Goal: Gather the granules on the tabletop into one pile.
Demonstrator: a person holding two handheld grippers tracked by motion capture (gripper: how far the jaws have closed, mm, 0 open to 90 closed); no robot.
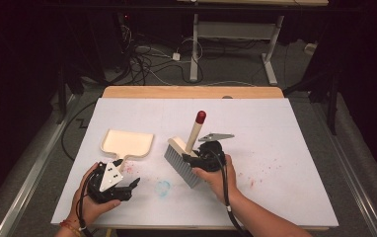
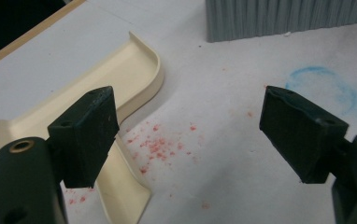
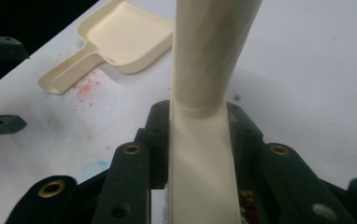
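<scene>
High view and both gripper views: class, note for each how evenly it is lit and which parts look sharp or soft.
High view: table brightly, evenly lit, surroundings dark; brush casts little shadow. Left gripper view: red crumbs and dustpan sharp, the near left gripper slightly soft. Right gripper view: brush handle close and blurred within the right gripper.

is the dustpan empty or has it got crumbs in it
Empty: the cream dustpan lies flat with a bare tray; the red crumbs are on the table beside its handle.
</scene>
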